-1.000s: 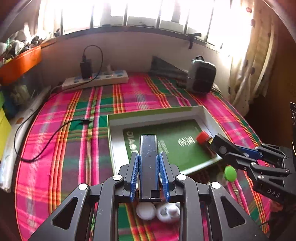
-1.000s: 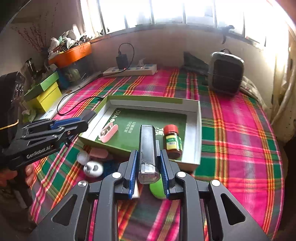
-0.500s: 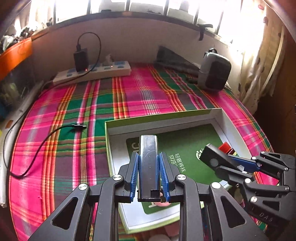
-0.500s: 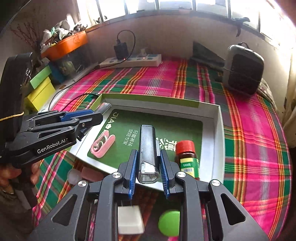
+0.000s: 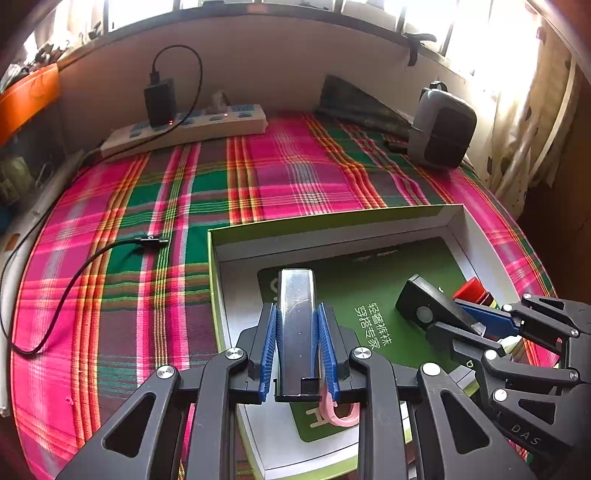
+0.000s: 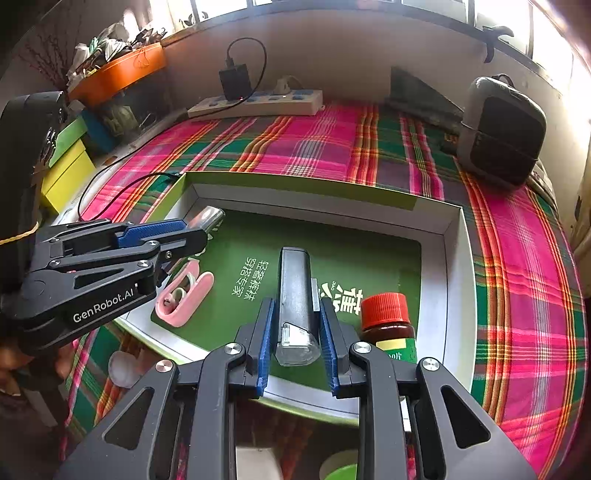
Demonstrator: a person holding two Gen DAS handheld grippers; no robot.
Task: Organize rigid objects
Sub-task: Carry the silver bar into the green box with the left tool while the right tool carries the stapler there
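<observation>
Two slim bars are held over one shallow box (image 6: pixel 456 266). The left gripper (image 5: pixel 297 345) is closed on a glossy black bar (image 5: pixel 296 314), which sits between the blue pads and projects toward 12 o'clock above the box's left half. The right gripper (image 6: pixel 297 341) is closed on a dark bar with a clear lens end (image 6: pixel 295 314); it points toward 12 o'clock over the box's centre. In the left wrist view the right gripper enters from 4 o'clock; in the right wrist view the left gripper enters from 9 o'clock, with part of a hand (image 6: pixel 14 365) below it. The box has white walls, a green outer rim and one green printed card (image 6: pixel 332 240) on its floor. Inside the box lie one pink clip (image 6: pixel 184 295) at 9 o'clock of the right-held bar and one red-capped bottle (image 6: pixel 388 325) just beside it at 3 o'clock. The box rests on one plaid cloth (image 5: pixel 258 177) in pink, green and orange. On the cloth: one white power strip (image 5: pixel 192 127) at 11 o'clock with one black charger (image 5: pixel 159 99) plugged in, one loose black cable (image 5: pixel 74 273) at 9 o'clock, and one grey-black speaker-like unit (image 5: pixel 441 129) at 1 o'clock. Below the box's near edge, one white round item (image 6: pixel 122 367), one white block (image 6: pixel 255 461) and one green round item (image 6: pixel 341 470) are partly visible. A window (image 5: pixel 258 3) runs along the far wall, with one curtain (image 5: pixel 532 110) at 2 o'clock. One orange tub (image 6: pixel 122 70) and yellow and green boxes (image 6: pixel 66 166) stand at 10 o'clock.
</observation>
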